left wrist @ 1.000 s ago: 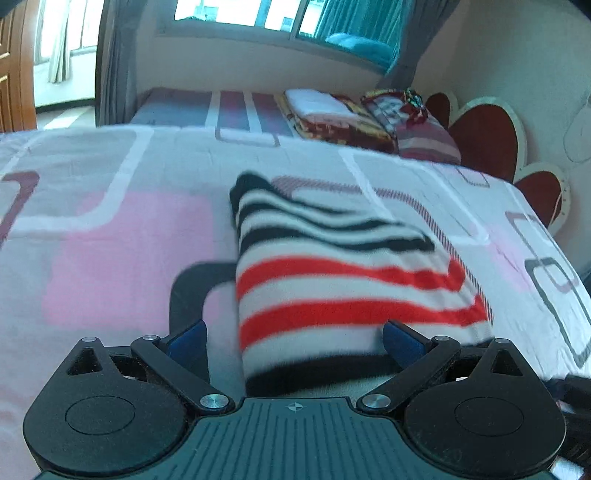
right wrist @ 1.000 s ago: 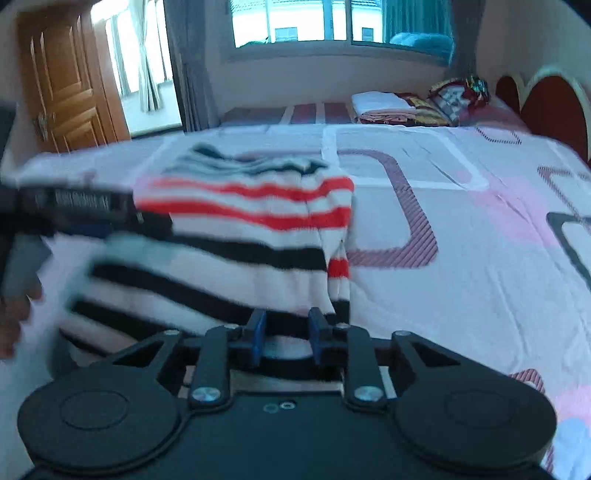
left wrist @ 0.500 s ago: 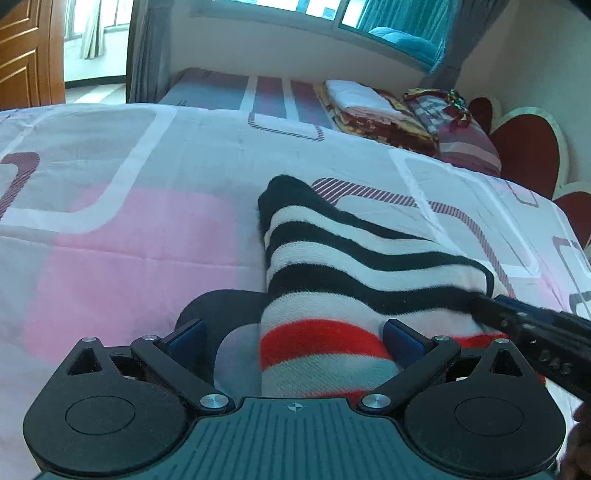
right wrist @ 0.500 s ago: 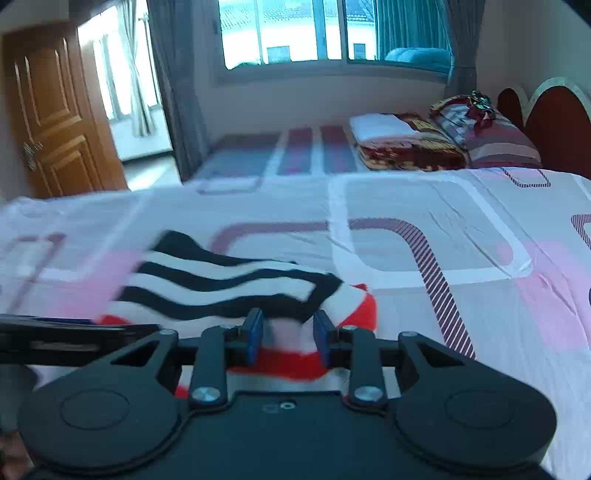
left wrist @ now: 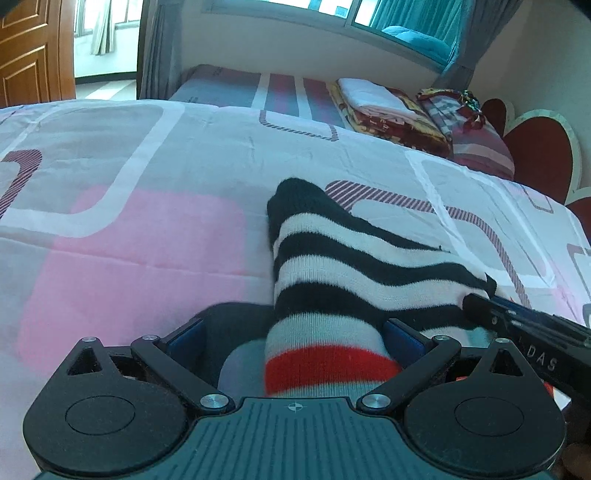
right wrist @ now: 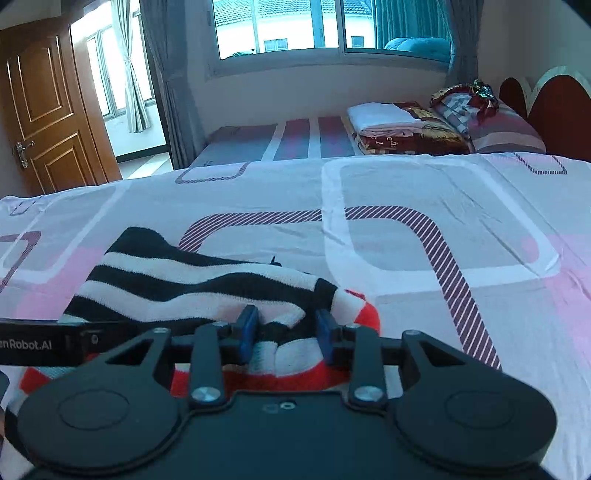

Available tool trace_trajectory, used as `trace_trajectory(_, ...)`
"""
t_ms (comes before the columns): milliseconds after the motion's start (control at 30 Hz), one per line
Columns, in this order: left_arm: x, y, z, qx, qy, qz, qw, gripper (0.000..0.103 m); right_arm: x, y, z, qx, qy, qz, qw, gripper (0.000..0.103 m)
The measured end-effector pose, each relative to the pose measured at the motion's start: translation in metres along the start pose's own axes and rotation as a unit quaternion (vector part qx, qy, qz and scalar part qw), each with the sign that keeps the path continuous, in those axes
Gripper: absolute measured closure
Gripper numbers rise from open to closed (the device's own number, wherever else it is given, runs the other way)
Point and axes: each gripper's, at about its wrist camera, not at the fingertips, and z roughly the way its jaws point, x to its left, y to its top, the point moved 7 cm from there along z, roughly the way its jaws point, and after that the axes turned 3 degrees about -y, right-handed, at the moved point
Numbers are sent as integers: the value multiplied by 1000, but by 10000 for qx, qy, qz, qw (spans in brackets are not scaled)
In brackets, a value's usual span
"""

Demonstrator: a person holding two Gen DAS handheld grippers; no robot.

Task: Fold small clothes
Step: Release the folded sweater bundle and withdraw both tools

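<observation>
A small knitted garment (left wrist: pixel 332 266) with black, white and red stripes lies folded on the pink and white bed sheet (left wrist: pixel 129 240). Its black and white half lies on top and red stripes show at the near end. My left gripper (left wrist: pixel 293 339) is open wide, and the garment's near end lies loose between its blue pads. In the right wrist view the garment (right wrist: pixel 184 280) has a folded edge between the pads of my right gripper (right wrist: pixel 286 332). Those jaws are opening and the pads stand off the cloth. Each gripper's black side shows at the edge of the other's view.
A second bed behind carries a stack of folded blankets (right wrist: pixel 399 129) and a striped pillow (right wrist: pixel 506 129). A red heart-shaped headboard (left wrist: pixel 535 147) stands at the right. A wooden door (right wrist: pixel 48 122) is at the far left, and a window (right wrist: pixel 332 26) fills the back wall.
The right gripper carried the garment's black and white end over the red stripes and down onto the bed, then its jaws widened. The left gripper stayed open and moved little.
</observation>
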Motion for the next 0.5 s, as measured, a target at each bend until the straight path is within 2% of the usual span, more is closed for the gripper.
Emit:
trace_trajectory(167,1,-13,-23,-44,-120,-15,9999,2,2,3,-23,-63,-19,89,9999,67)
trace_trajectory(267,3,-21,-40,-98,-214,-64,9997,2,8,1,-50,-240,71,26,9997,69)
trace_trajectory(500,10,-41,-54,-102,-316,-224,9992,2,17,-23,-94,-327,119,-201,9992,69)
